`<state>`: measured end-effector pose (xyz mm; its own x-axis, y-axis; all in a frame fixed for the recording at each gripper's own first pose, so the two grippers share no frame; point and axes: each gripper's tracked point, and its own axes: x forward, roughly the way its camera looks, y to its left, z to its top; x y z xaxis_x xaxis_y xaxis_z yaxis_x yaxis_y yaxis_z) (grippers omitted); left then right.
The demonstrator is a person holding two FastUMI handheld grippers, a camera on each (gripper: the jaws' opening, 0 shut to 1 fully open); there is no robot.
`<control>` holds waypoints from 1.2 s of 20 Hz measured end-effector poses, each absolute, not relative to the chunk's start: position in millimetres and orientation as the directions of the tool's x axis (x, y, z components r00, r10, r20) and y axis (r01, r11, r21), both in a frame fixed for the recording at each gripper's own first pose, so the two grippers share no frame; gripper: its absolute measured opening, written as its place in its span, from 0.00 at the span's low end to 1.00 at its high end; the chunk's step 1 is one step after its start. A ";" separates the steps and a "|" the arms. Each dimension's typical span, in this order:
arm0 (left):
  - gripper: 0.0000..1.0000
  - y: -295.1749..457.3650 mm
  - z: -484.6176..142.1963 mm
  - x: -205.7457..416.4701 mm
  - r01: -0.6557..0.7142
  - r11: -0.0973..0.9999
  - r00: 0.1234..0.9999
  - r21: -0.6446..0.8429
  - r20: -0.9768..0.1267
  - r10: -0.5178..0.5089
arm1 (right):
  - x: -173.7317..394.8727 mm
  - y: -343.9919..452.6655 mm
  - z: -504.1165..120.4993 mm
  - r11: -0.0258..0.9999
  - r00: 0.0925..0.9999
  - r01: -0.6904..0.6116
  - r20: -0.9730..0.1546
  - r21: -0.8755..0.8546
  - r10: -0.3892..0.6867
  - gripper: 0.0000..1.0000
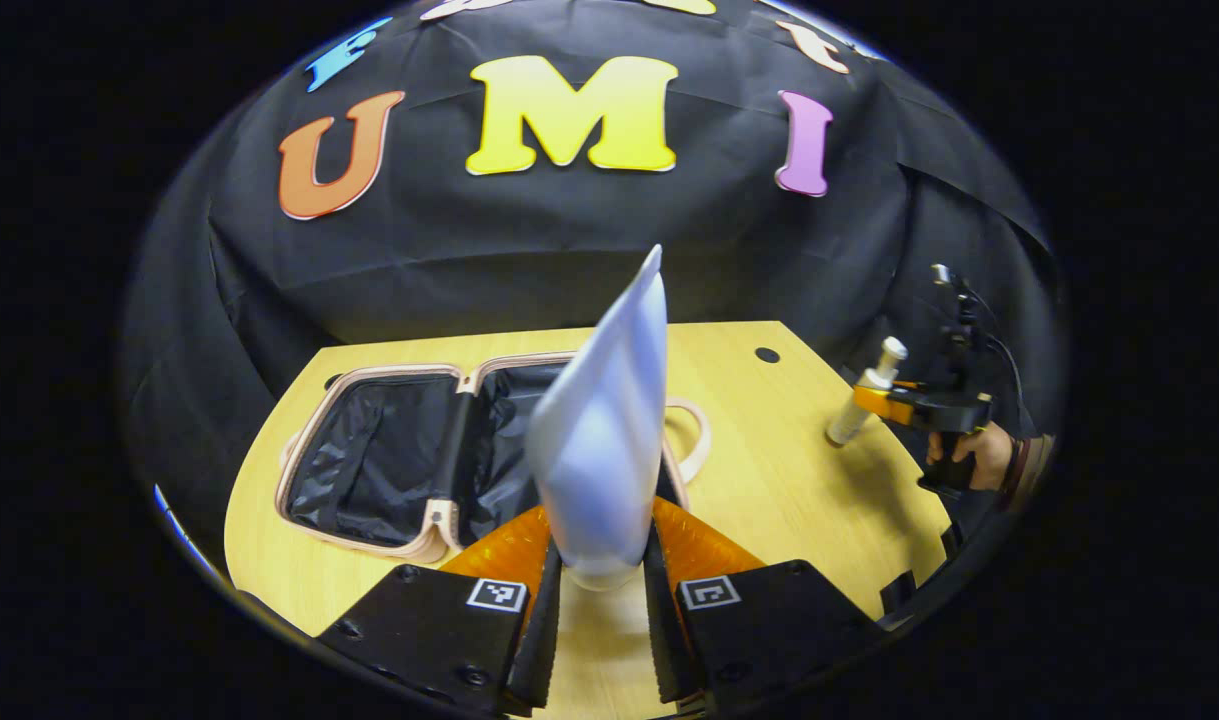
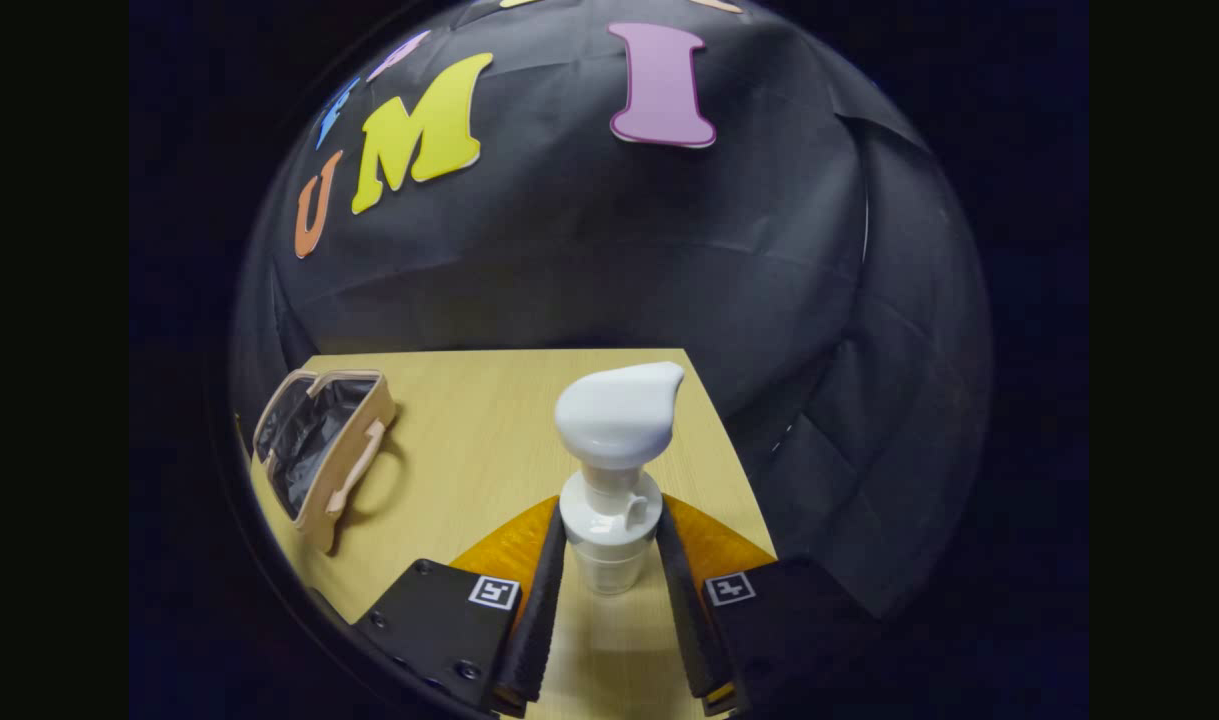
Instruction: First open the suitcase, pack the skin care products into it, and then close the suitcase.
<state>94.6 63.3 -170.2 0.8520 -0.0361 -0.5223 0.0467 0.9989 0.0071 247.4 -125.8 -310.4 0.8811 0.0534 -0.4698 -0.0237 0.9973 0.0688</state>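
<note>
Suitcase point(image 1: 389, 455) lies open on the wooden surface point(image 1: 769, 470), black lining exposed; soft-sided, likely light. Left claw point(image 1: 601, 580) grips a white tube point(image 1: 604, 440) near its cap, upright above the surface: soft, squashable, so hold low. Right claw point(image 2: 609, 570) clamps a pump bottle point(image 2: 614, 470) at the stiff neck; no legible writing.
</note>
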 end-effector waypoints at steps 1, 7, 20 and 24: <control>0.42 90.8 -181.1 118.9 0.021 1.000 0.827 -0.018 -0.561 -0.028 | 225.1 -117.1 -294.4 0.997 0.888 -0.034 -0.456 0.070 0.063 0.50; 0.42 125.9 -277.1 187.8 0.011 1.000 0.693 0.004 -0.721 -0.005 | 148.0 -63.4 -237.9 0.991 0.896 -0.098 -0.425 0.089 0.127 0.48; 0.41 129.2 -332.6 216.6 -0.007 1.000 0.600 0.025 -0.799 0.024 | 111.0 13.8 -232.0 0.981 0.856 -0.170 -0.478 0.094 0.195 0.50; 0.46 129.4 -332.7 216.4 -0.015 1.000 0.611 -0.006 -0.792 0.004 | 118.3 39.6 -222.7 0.974 0.850 -0.206 -0.475 0.098 0.228 0.50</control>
<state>216.4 129.4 -332.7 0.6108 0.0039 -0.7918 -0.0145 0.9999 -0.0062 118.3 39.6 -222.7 0.8500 0.2275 -0.4752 -0.2058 0.9737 0.0981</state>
